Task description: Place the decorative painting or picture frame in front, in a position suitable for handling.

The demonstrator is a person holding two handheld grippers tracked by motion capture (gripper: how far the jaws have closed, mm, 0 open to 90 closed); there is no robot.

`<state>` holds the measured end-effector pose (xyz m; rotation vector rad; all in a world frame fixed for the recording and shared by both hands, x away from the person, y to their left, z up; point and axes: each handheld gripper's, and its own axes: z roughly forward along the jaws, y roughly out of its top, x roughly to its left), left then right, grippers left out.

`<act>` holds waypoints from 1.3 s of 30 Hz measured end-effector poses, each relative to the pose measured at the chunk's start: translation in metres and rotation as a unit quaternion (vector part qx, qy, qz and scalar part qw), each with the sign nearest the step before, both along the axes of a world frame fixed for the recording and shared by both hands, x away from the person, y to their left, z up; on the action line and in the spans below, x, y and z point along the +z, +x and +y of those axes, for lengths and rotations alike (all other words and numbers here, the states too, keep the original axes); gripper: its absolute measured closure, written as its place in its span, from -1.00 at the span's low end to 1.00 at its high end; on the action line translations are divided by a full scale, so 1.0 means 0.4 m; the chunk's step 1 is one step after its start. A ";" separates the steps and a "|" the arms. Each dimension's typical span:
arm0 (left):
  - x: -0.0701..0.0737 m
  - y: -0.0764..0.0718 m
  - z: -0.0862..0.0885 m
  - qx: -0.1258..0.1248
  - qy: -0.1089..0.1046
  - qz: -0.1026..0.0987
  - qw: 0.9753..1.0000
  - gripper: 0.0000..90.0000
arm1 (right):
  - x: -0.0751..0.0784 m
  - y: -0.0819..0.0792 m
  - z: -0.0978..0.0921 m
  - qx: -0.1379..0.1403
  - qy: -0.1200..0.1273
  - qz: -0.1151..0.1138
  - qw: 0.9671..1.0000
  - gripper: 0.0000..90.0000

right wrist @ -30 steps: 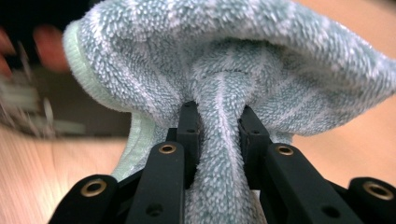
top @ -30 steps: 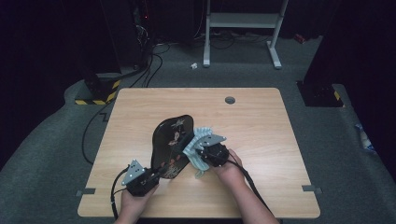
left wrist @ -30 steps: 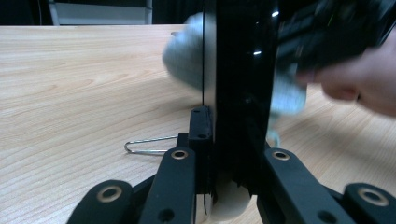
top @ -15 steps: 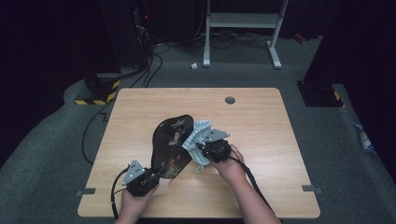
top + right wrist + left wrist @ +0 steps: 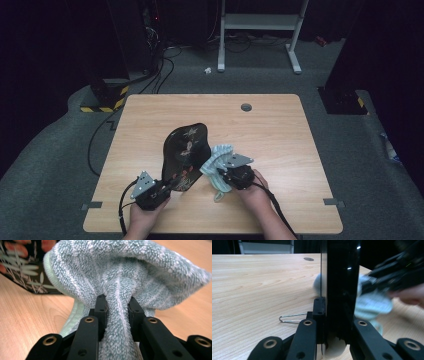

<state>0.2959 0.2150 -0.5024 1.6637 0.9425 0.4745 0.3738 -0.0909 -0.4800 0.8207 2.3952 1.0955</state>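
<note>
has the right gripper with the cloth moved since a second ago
Yes. Against the table's grommet hole, the right gripper and its blue cloth shifted slightly up the table along the black tray.

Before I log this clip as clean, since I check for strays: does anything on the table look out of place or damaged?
One oddity: a loose wire clip lies on the table beside the left gripper, apart from the work. The black tray it clamps on edge and the cloth in the right gripper look undamaged.
</note>
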 end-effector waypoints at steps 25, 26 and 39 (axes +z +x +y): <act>-0.020 -0.043 0.022 0.027 0.021 0.017 0.999 0.13 | -0.073 -0.062 -0.307 -0.170 -0.018 0.049 0.984 0.29; -0.023 -0.042 0.020 0.027 0.021 0.020 0.999 0.12 | -0.079 -0.059 -0.306 -0.168 -0.024 0.051 0.984 0.20; -0.034 -0.036 0.015 0.020 0.029 0.026 0.999 0.12 | -0.103 -0.061 -0.301 -0.187 -0.016 0.045 0.981 -0.10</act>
